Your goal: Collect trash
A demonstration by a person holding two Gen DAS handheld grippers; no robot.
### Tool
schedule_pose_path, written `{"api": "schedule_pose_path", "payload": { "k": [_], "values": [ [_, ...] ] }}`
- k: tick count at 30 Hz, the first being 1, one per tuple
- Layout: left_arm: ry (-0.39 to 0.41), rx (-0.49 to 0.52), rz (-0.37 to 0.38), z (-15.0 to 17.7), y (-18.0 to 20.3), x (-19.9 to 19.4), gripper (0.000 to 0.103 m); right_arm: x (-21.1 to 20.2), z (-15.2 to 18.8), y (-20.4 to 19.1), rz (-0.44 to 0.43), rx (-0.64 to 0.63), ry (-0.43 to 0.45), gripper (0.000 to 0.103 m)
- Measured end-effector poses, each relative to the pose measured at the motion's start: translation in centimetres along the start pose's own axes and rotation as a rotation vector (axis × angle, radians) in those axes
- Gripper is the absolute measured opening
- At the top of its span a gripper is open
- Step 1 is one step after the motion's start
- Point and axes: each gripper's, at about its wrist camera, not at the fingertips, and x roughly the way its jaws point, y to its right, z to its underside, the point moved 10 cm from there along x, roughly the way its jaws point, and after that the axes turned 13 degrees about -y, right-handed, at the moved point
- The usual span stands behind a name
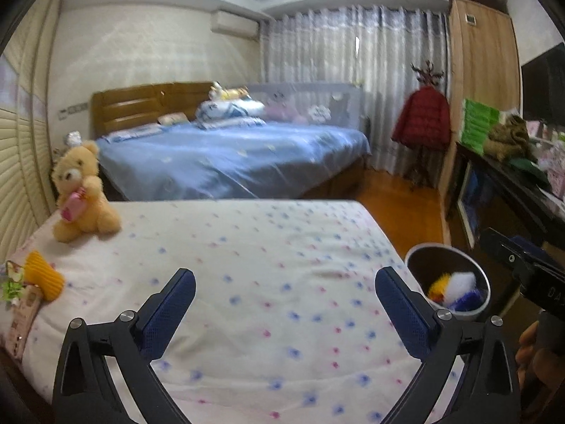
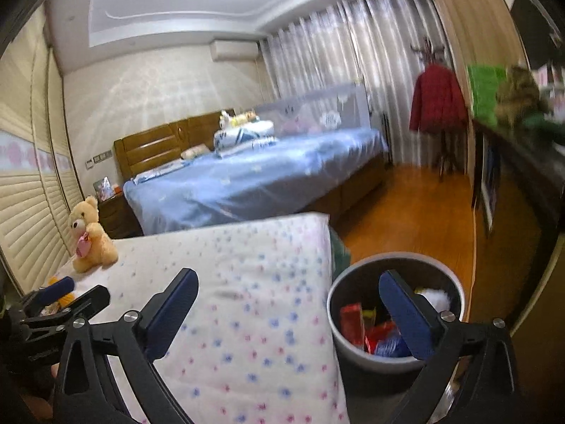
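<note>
Quick count of the room: two beds, the near one with the spotted sheet and the far one with the blue cover. One teddy bear on the near bed. One round bin on the floor beside it, with at least four bits of trash inside, though I can't sort them all out. One red jacket on one coat stand. One air conditioner up on the wall. Two grippers, the left and the right, both wide open.
</note>
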Motion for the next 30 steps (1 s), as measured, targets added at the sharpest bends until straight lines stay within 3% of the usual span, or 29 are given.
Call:
{"api": "schedule_pose_path", "payload": {
  "k": [7, 30],
  "values": [
    [0.025, 0.001, -0.049, 0.4, 0.1, 0.3, 0.102, 1.1, -0.3, -0.5, 0.003, -0.013, 0.013, 0.103],
    [0.030, -0.012, -0.062, -0.4, -1.0, 0.9, 0.102, 1.9, 0.2, -1.2, -0.001, -0.040, 0.011, 0.103]
  ]
}}
